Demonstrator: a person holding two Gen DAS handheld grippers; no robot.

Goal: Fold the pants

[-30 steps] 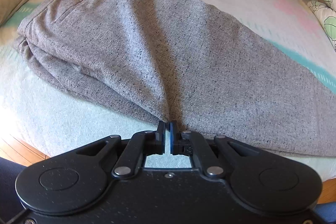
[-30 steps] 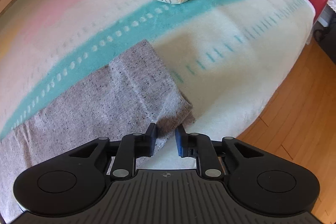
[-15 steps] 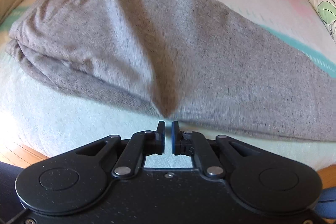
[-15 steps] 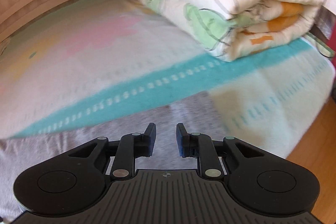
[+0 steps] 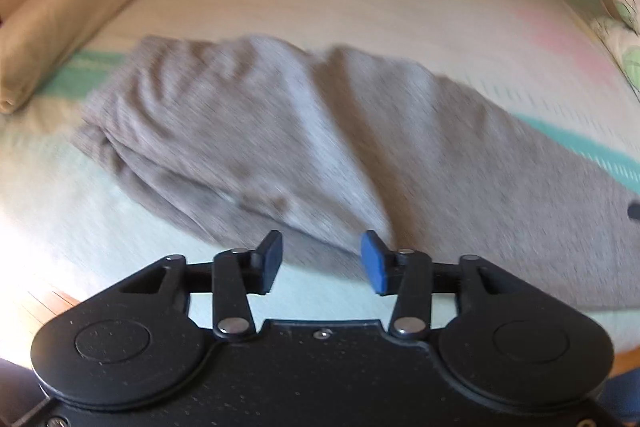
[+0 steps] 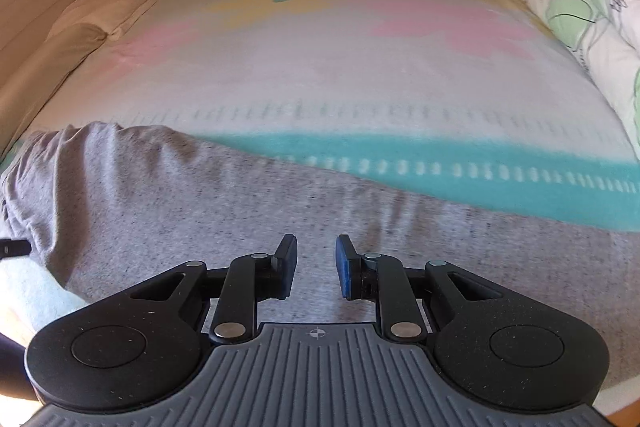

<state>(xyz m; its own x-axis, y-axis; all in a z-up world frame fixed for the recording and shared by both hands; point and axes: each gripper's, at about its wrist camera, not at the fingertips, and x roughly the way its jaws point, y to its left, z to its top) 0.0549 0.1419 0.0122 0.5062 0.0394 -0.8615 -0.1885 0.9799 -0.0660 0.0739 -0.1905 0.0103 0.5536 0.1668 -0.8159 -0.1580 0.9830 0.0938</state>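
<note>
Lying flat across the bed (image 6: 360,75), the grey pants (image 5: 320,147) were held by neither gripper; the left gripper (image 5: 322,263) was opening above their near edge, and the right gripper (image 6: 316,267) hovered part-open, empty

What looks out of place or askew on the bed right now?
Nothing spilled or damaged. The gray pants lie lengthwise on the bedspread, their waist end rumpled and bunched rather than flat. That is the only untidy spot.
</note>
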